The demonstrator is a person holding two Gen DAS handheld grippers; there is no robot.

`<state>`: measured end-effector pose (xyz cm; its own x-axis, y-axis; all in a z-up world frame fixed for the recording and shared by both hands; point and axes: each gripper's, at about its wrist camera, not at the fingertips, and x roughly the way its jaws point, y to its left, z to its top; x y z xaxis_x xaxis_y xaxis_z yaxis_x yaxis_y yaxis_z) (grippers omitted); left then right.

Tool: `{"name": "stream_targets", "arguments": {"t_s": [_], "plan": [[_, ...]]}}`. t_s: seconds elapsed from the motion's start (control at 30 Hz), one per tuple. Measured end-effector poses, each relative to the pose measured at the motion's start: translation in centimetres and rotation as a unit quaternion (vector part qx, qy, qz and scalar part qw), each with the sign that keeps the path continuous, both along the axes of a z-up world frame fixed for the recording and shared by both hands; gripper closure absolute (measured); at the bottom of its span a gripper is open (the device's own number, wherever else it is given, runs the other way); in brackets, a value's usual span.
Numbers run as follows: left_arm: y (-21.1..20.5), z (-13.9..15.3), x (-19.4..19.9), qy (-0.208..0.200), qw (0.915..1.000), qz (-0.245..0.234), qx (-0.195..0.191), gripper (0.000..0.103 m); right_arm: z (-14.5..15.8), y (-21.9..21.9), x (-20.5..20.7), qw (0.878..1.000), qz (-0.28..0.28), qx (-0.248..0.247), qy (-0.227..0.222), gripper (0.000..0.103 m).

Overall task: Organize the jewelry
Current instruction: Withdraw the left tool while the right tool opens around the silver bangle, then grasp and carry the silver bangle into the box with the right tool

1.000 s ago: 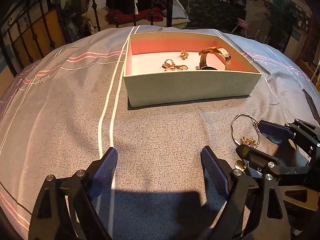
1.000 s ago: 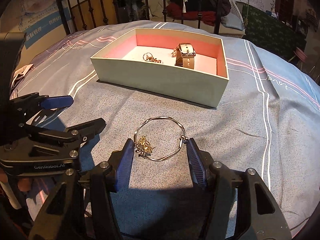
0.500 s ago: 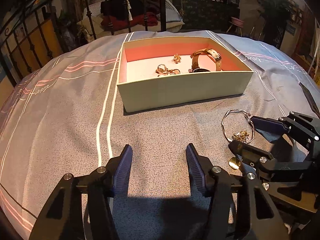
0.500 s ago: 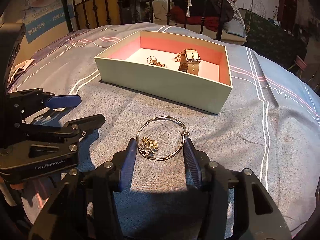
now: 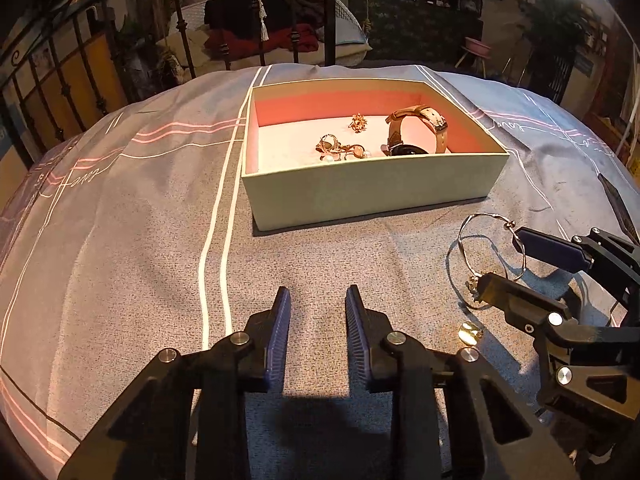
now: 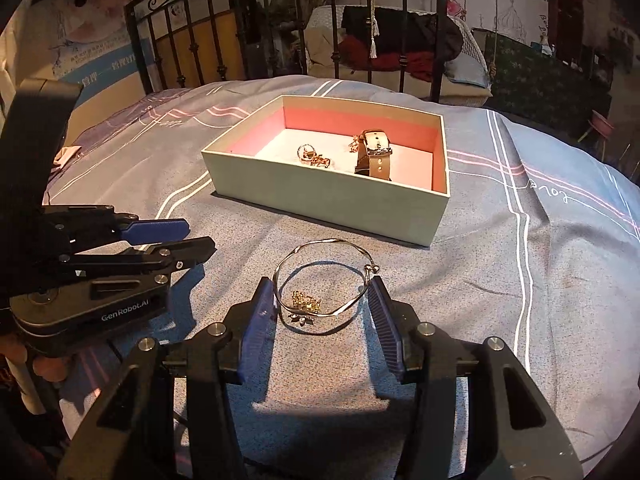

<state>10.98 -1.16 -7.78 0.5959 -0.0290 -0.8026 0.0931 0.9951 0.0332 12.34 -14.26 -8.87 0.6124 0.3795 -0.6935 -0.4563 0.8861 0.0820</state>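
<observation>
A pale green box (image 5: pixel 372 192) with a pink lining sits on the bed and holds a tan-strapped watch (image 5: pixel 420 128), a gold ring cluster (image 5: pixel 340 150) and a small gold charm (image 5: pixel 358 122). My right gripper (image 6: pixel 322 308) grips a silver bangle (image 6: pixel 326 244), which is tilted up off the bedspread; a gold brooch (image 6: pixel 306 300) lies under the bangle. The bangle (image 5: pixel 466 240) shows in the left wrist view too. My left gripper (image 5: pixel 316 320) hovers empty to the left, jaws partly closed with a gap. A small gold piece (image 5: pixel 470 332) lies by it.
The grey bedspread (image 5: pixel 120 240) has white and pink stripes. A black iron bed rail (image 6: pixel 280 40) stands behind the box. The box (image 6: pixel 320 192) lies just beyond the bangle in the right wrist view.
My left gripper's jaws have narrowed a lot. My right gripper has closed onto the bangle and lifted its far side off the bedspread.
</observation>
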Motion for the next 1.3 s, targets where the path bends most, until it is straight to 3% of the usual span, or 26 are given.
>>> {"name": "stream_targets", "arguments": {"t_s": [0.2,0.47,0.83,1.0,1.3], "plan": [[-0.2,1.7,0.1,-0.014,0.9999,-0.004,-0.007,0.094,1.0,0.1,-0.1,1.000,0.003,0.012,-0.012,0.053],[-0.8,4.3,1.5,-0.037,0.9991,-0.015,-0.016,0.095,2.9,0.2,0.6,0.999,0.004,0.023,-0.034,0.053],[-0.8,7.5,5.6,-0.059,0.9974,-0.001,-0.042,0.095,5.9,0.5,4.6,0.998,-0.019,0.025,-0.056,0.053],[-0.4,8.2,8.2,-0.052,0.9960,0.015,-0.071,0.095,6.3,1.4,7.7,0.998,-0.028,0.012,-0.056,0.053],[-0.9,8.4,12.2,-0.048,0.9966,0.027,-0.062,0.095,5.7,2.6,10.7,0.998,-0.028,-0.003,-0.049,0.059]]}}
